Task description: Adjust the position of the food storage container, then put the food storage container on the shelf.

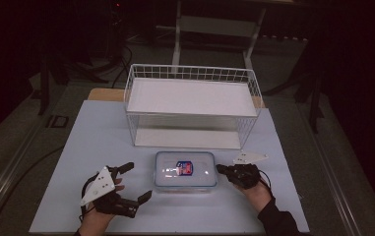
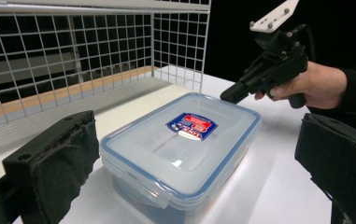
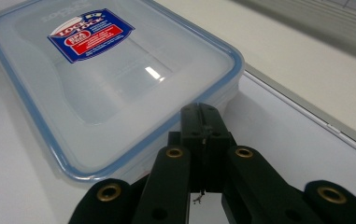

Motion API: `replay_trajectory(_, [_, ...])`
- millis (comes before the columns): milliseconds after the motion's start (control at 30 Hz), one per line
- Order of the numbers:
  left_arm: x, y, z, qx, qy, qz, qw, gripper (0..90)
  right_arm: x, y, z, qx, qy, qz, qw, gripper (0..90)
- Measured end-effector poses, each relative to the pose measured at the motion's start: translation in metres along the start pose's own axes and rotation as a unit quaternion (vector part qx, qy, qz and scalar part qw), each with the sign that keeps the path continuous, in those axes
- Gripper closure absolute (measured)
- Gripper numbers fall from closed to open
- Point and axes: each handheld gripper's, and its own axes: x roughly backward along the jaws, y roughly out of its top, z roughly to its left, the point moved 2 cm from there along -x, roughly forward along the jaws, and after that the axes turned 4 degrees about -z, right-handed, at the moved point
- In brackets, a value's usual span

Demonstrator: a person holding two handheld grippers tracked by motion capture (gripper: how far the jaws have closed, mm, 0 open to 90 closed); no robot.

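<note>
High view: a lidded plastic box (image 1: 185, 171) lies on the tabletop (image 1: 101, 142), just in front of the wire basket (image 1: 191, 105). Left tongs (image 1: 137, 182) stand wide open beside the box, apparently set to straddle it. Right tongs (image 1: 220, 168), closed on nothing, point at the box's far side.

Left gripper view: the box (image 2: 185, 149) sits between the spread jaws, untouched; the right tongs (image 2: 227, 94) hover at its far corner.

Right gripper view: closed tips (image 3: 202, 122) meet the box's rim (image 3: 119, 158), likely to steady or nudge it.
</note>
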Motion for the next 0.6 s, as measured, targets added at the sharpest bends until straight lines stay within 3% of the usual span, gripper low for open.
replay_trajectory(133, [-0.001,0.000,0.001,0.001,0.001,0.009,1.0000,0.0,0.009,0.004,0.003,0.007,-0.005,-0.018,0.9998,86.5])
replay_trajectory(200, [-0.001,0.002,0.001,-0.002,0.007,0.011,0.9999,0.0,0.016,0.008,0.005,0.013,-0.010,-0.040,0.9991,74.6])
replay_trajectory(333, [-0.006,0.010,0.006,0.020,-0.003,0.022,0.9995,0.0,0.031,0.017,0.006,-0.005,-0.004,-0.088,0.9961,45.9])
replay_trajectory(367, [-0.006,0.010,0.006,0.020,-0.003,0.022,0.9995,0.0,0.031,0.017,0.006,-0.005,-0.004,-0.088,0.9961,45.9])
replay_trajectory(400, [-0.007,0.012,0.007,0.026,-0.006,0.027,0.9993,0.0,0.038,0.021,0.007,-0.017,0.003,-0.110,0.9937,33.4])
replay_trajectory(467, [-0.009,0.016,0.009,0.034,-0.010,0.034,0.9988,0.0,0.044,0.023,0.008,-0.019,0.007,-0.129,0.9914,17.4])
replay_trajectory(600, [-0.016,0.023,0.015,0.057,-0.020,0.063,0.9962,0.0,0.054,0.028,0.012,-0.014,0.006,-0.147,0.9891,10.8])
